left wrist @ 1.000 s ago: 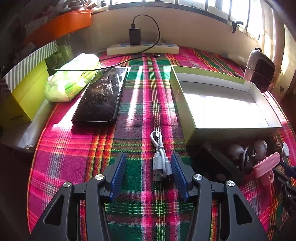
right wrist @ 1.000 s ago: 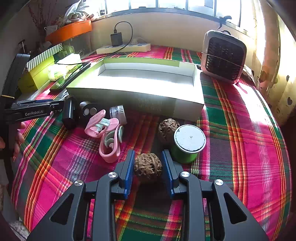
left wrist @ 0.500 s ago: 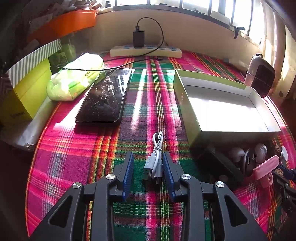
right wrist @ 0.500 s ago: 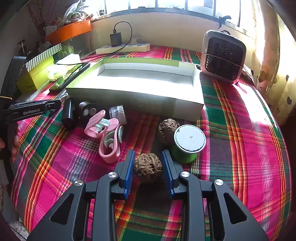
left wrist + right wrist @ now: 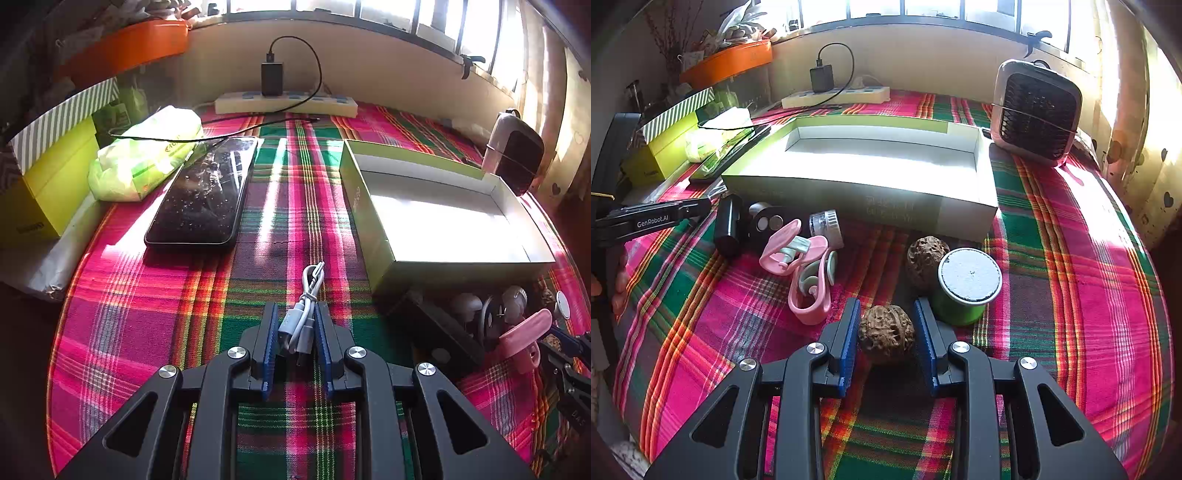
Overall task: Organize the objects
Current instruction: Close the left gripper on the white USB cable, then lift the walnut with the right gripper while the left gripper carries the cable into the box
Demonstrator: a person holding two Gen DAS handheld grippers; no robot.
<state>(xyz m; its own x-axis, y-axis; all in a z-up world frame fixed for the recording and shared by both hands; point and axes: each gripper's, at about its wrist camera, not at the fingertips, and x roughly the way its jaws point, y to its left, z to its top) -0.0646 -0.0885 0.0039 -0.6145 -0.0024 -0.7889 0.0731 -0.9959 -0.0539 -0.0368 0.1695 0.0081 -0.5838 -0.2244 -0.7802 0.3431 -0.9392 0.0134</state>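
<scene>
Left gripper [image 5: 295, 328] fingers, earlier wide, now tight on white cable [image 5: 308, 295]; right gripper [image 5: 886, 328] fingers around walnut [image 5: 886, 334]

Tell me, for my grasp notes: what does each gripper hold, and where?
Left gripper pinches the bundled white cable at its plug end. Right gripper clamps a walnut across its sides.
</scene>
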